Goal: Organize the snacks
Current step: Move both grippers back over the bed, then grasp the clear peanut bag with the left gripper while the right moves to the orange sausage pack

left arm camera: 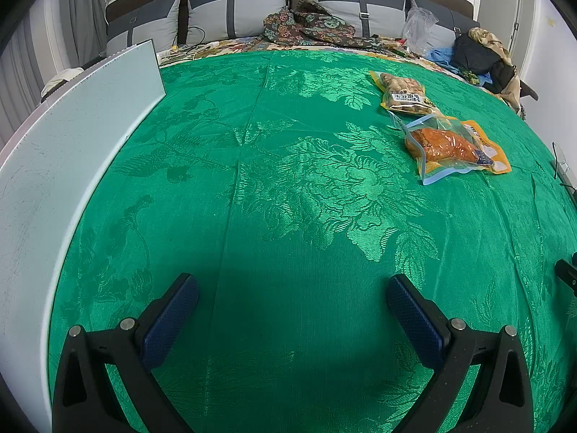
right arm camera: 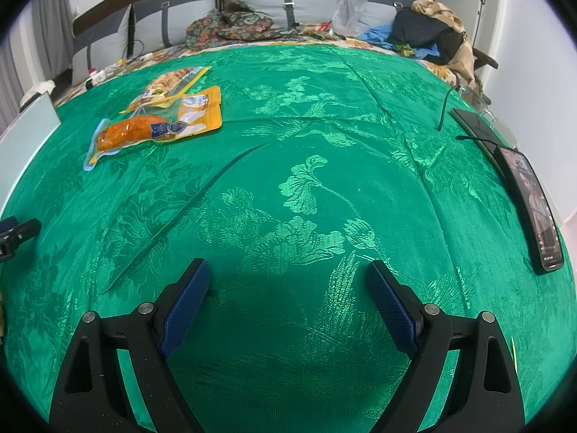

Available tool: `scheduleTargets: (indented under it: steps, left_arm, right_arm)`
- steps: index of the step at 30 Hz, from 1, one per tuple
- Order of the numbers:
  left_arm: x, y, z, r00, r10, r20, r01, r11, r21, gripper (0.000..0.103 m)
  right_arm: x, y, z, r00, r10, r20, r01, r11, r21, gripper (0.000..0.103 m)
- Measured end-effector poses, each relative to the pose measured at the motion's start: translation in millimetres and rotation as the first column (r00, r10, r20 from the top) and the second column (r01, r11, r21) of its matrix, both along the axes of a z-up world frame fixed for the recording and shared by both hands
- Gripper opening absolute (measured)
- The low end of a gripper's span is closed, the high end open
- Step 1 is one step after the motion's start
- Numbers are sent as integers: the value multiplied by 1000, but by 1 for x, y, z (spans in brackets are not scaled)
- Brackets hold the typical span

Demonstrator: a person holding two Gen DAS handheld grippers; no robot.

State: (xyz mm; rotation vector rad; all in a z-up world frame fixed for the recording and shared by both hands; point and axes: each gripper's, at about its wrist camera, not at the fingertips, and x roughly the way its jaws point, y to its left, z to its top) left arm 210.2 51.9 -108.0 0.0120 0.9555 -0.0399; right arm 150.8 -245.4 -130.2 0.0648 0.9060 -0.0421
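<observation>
Surface: green floral-damask cloth (left arm camera: 288, 187) spread over a bed; a long diagonal crease (right arm camera: 187, 216) runs across it in the right wrist view
Left gripper (left arm camera: 292, 288): black two-finger claw with blue textured pads (left arm camera: 169, 321), spread wide and holding nothing; it hangs low over the near part of the cloth, well apart from the snacks
Right gripper (right arm camera: 288, 274): same build, fingers likewise spread and empty, over the near middle of the cloth
Snack A: clear vacuum pouch with blue trim and yellow label holding an orange-brown piece of meat (left arm camera: 454, 148); lying flat toward the far right of the cloth as seen from the left wrist
Snack B: clear yellow-edged pouch of pale brown pieces (left arm camera: 405, 92); just beyond Snack A, its near edge overlapping it
White flat panel (left arm camera: 72, 151): standing along the left edge of the cloth
Black smartphone (right arm camera: 533, 209): lying at the right edge, screen lit; a second dark slab with a cable (right arm camera: 472, 126) beyond it
Far edge: grey cushions (left arm camera: 234, 11), patterned fabric (left arm camera: 306, 25), a heap of clothes (left arm camera: 483, 54)
</observation>
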Motion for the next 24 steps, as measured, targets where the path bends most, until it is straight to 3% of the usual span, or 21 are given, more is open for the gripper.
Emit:
scheduleTargets:
  steps: [15, 17, 19, 21, 24]
  left_arm:
    - [0, 0, 0, 1000, -1, 0, 1, 1000, 0, 103]
    - [0, 0, 0, 1000, -1, 0, 1, 1000, -1, 103]
    - [0, 0, 0, 1000, -1, 1, 1, 1000, 0, 103]
    - [0, 0, 0, 1000, -1, 1, 1, 1000, -1, 103]
    - [0, 0, 0, 1000, -1, 1, 1, 1000, -1, 103]
  right_arm:
    - [1, 0, 1, 1000, 0, 0, 0, 1000, 2, 91]
    - [15, 1, 2, 1000, 4, -22, -4, 1000, -5, 90]
    - [34, 4, 17, 1000, 13, 19, -14, 1000, 20, 90]
    - [68, 14, 37, 998, 29, 54, -33, 997, 65, 90]
    - [130, 43, 51, 997, 77, 23, -79, 989, 125, 90]
